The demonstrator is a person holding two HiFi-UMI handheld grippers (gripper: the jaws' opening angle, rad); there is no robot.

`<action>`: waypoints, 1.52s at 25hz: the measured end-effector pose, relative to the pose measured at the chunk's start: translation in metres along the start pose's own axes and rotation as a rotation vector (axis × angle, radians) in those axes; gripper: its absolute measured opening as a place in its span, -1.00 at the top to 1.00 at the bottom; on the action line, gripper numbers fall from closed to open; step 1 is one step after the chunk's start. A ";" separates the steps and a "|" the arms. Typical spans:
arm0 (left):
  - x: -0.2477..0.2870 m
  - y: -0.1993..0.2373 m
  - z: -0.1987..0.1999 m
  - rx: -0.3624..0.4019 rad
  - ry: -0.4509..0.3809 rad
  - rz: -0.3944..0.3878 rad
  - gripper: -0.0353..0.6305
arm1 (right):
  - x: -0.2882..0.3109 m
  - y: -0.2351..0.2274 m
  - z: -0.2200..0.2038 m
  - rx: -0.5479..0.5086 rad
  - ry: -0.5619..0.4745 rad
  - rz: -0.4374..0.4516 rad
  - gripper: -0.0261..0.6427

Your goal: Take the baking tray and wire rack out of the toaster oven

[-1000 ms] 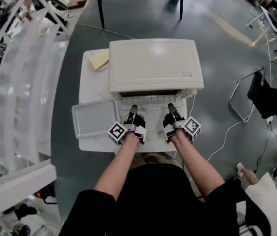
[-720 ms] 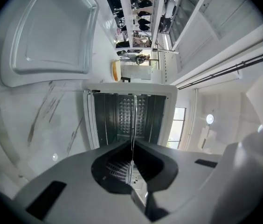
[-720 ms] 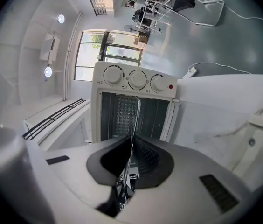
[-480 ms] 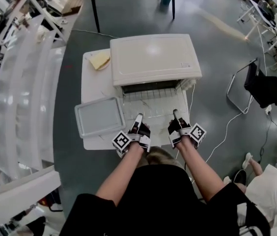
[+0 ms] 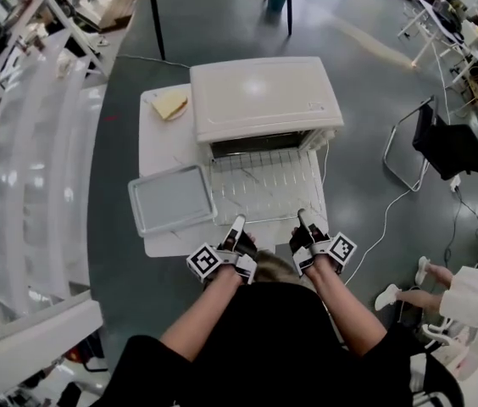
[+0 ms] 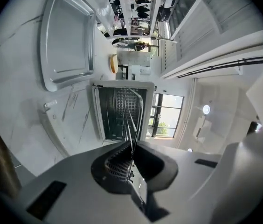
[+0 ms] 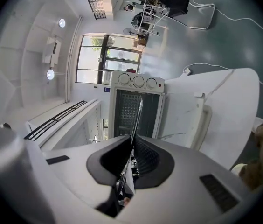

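1. Grey metal is seen at the left: the baking tray (image 5: pixel 171 200) is laid flat on the white worktop (image 5: pixel 156 142), beside the toaster oven (image 5: pixel 264 96) and outside it.
2. The left tool (image 5: pixel 238 225) is clamped shut on the near edge of the wire rack (image 5: pixel 264 185), with a thin rod pinched between its pads.
3. The rack is held level in front of the oven's mouth, with most of it outside.
4. The right tool (image 5: pixel 302 220) is likewise closed on the same near edge, further right.
5. A white cable (image 5: pixel 391 219) is trailed across the floor at the right.
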State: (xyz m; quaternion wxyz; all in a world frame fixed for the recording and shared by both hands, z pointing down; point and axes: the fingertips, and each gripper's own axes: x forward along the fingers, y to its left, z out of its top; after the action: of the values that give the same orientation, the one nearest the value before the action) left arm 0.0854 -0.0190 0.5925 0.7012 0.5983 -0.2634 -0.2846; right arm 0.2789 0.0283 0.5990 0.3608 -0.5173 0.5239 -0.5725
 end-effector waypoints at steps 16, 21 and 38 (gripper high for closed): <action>-0.110 0.005 0.113 0.026 -0.139 0.043 0.82 | 0.066 0.006 -0.143 -0.076 0.246 -0.044 0.80; -0.145 0.010 0.155 0.032 -0.207 0.048 0.82 | 0.091 0.008 -0.193 -0.090 0.314 -0.051 0.80; -0.216 0.042 0.248 -0.013 -0.282 0.103 0.82 | 0.139 0.002 -0.297 -0.129 0.404 -0.115 0.80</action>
State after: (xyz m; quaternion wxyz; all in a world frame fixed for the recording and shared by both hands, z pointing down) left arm -0.2381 -0.0301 0.6633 0.6745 0.5336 -0.3879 -0.3313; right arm -0.0382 -0.0378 0.6517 0.1815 -0.4433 0.5905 -0.6495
